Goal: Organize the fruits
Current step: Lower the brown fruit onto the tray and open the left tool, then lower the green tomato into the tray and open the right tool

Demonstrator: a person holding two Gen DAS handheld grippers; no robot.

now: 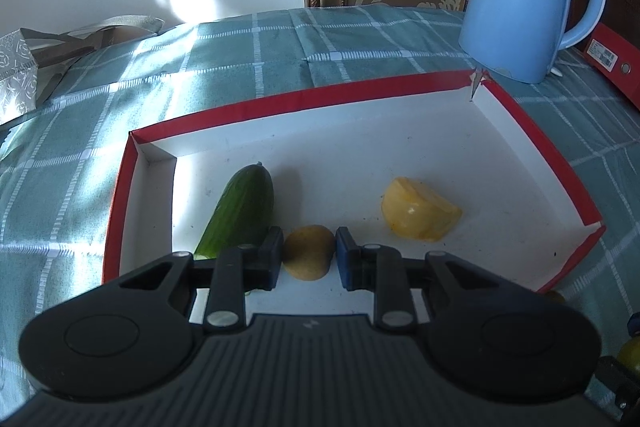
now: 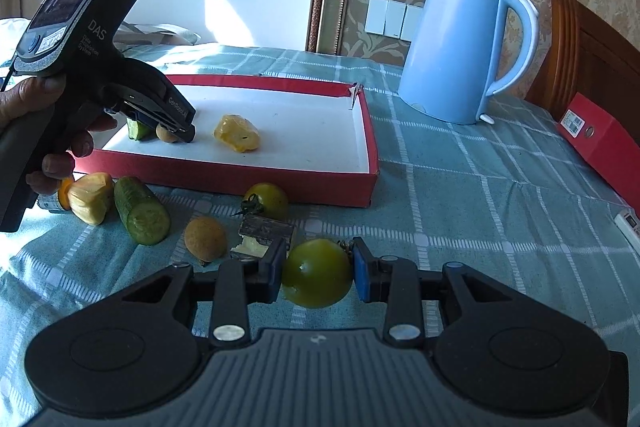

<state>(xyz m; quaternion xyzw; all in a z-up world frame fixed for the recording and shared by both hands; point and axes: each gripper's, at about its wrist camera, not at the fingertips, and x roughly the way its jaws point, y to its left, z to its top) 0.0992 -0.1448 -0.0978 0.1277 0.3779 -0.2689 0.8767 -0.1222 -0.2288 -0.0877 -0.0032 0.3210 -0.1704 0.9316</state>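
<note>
L gripper [image 1: 309, 254] tilts down into the red tray [image 1: 304, 95], jaws clamped on a small brown fruit [image 1: 309, 251] low over the tray floor near its 6 o'clock edge. From the R cam, the person's hand [image 2: 48, 131] wraps the L gripper's handle, its screen facing up-left. Cucumber piece [image 1: 240, 213] lies just beside at 10 o'clock of the held fruit; yellow fruit chunk [image 1: 418, 210] sits apart at 2 o'clock.

R gripper [image 2: 318, 273] points down at a shallower angle, jaws clamped on a green tomato [image 2: 316, 273] above the checked cloth [image 2: 480, 187]. On the cloth at its 11 o'clock: wood-like block [image 2: 266, 229], another brown fruit [image 2: 205, 239], cut cucumber [image 2: 142, 217], 2nd green tomato [image 2: 268, 201]. Blue kettle [image 2: 460, 51] stands at 1 o'clock, behind the tray.
</note>
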